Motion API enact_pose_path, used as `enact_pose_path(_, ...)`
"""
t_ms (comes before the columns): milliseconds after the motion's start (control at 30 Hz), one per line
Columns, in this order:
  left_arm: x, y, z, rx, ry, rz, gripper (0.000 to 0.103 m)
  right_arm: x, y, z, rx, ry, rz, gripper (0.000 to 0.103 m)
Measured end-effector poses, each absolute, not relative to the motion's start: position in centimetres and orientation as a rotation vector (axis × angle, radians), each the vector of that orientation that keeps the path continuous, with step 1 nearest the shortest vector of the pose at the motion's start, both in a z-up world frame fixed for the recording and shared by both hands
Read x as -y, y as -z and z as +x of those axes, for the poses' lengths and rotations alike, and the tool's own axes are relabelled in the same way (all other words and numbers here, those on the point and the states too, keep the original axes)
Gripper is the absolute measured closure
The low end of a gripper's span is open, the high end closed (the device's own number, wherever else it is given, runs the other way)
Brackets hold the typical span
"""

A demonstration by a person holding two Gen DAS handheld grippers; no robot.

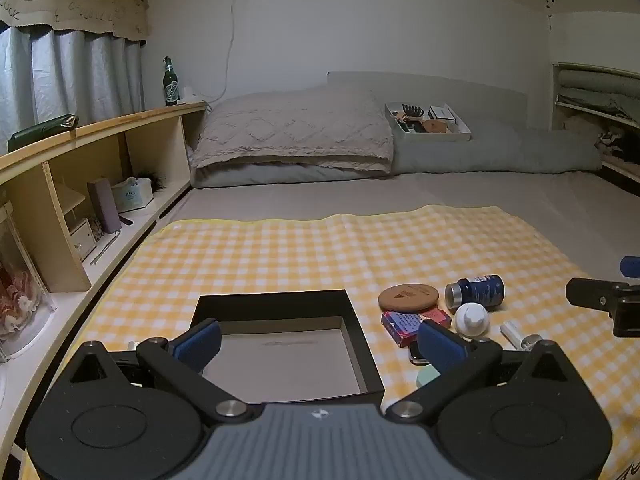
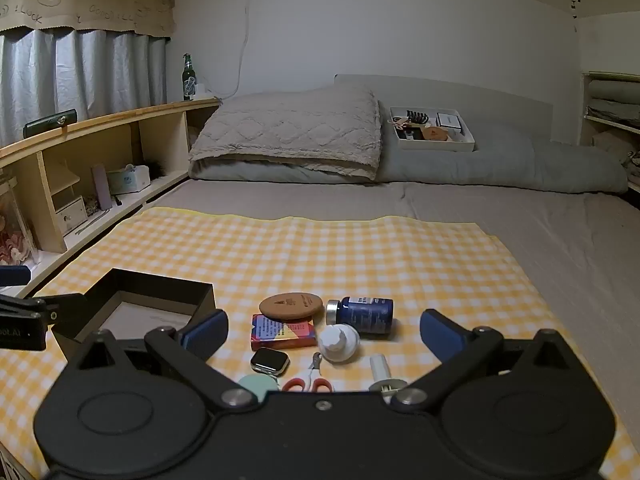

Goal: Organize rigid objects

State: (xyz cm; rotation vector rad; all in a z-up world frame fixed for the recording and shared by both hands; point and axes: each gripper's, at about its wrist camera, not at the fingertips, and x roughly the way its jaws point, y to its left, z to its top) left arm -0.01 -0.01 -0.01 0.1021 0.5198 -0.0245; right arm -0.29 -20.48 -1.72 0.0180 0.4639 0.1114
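Observation:
An open black box (image 1: 276, 308) (image 2: 160, 292) sits on the yellow checked cloth (image 1: 280, 252). My left gripper (image 1: 320, 340) is open and empty above the box. My right gripper (image 2: 324, 332) is open and empty over a cluster: a cork coaster (image 2: 291, 305) (image 1: 408, 298), a blue bottle (image 2: 362, 314) (image 1: 478, 290) on its side, a red card box (image 2: 282, 332) (image 1: 404, 322), a white round bottle (image 2: 338, 342) (image 1: 472, 318), a smartwatch (image 2: 269, 360), red-handled scissors (image 2: 308, 380), a white tube (image 2: 380, 368) (image 1: 514, 334) and a mint disc (image 2: 256, 384) (image 1: 428, 376).
A wooden shelf (image 1: 100, 160) with small items runs along the left. Pillows (image 1: 292, 136) and a white tray (image 1: 426, 122) of items lie at the bed's head. A green bottle (image 1: 170, 82) stands on the shelf top.

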Motion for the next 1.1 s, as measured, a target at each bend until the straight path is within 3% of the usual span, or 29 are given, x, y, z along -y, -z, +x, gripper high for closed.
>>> enact_pose_path(1100,0.01,0.01,0.0,-0.524,0.024,0.102,0.0,20.47,1.69,-0.3,-0.465,-0.109,0.011,0.0)
